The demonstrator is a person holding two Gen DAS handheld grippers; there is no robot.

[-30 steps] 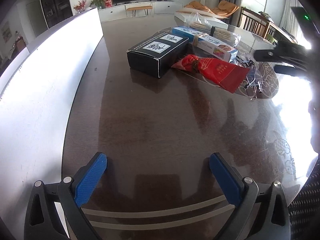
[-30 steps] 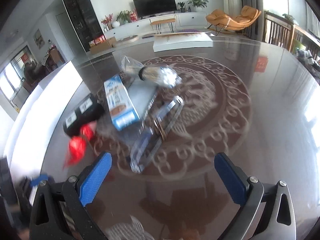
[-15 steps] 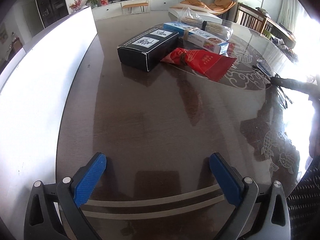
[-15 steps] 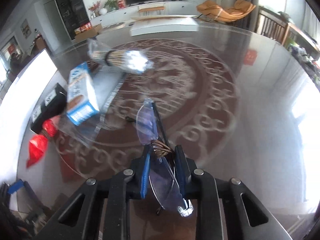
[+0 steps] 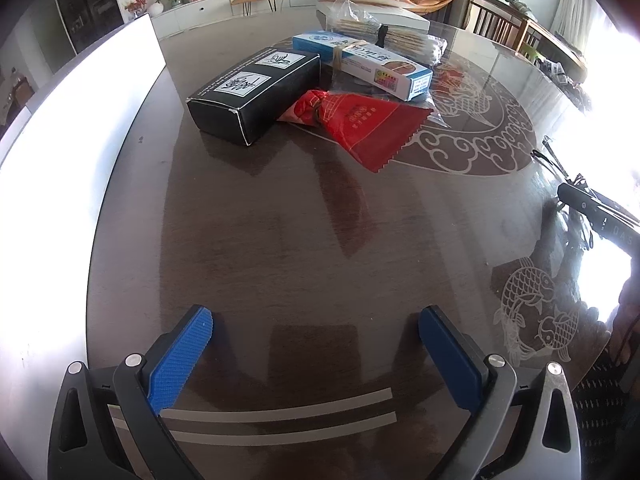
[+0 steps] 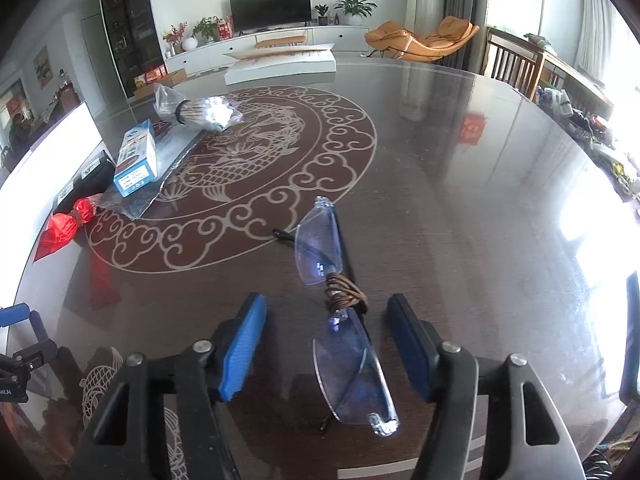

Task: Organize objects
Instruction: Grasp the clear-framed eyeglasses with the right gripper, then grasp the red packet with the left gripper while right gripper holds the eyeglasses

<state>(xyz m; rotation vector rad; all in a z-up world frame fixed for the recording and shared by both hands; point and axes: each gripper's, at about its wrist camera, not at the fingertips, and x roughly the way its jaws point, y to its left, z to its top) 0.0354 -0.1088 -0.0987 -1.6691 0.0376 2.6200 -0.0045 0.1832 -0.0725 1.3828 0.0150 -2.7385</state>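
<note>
Right gripper (image 6: pixel 326 344) jaws spread, gripping nothing; glasses (image 6: pixel 340 316) lie between pads on glossy table (image 6: pixel 460 184), apparently loose. Left gripper (image 5: pixel 316 352) wide apart, empty. Risk: off-centre closing skids frame, scratches lens, snags cord.

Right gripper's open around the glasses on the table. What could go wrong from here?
1. The glasses are rimless and thin; the right gripper straddles the bridge with its jaws open, so closing on a lens could scratch or crack it.
2. The table is glossy, so a nudge may send the glasses sliding.
3. The left gripper hangs open nearby; sweeping toward the red packet and black box could knock that pile.
</note>
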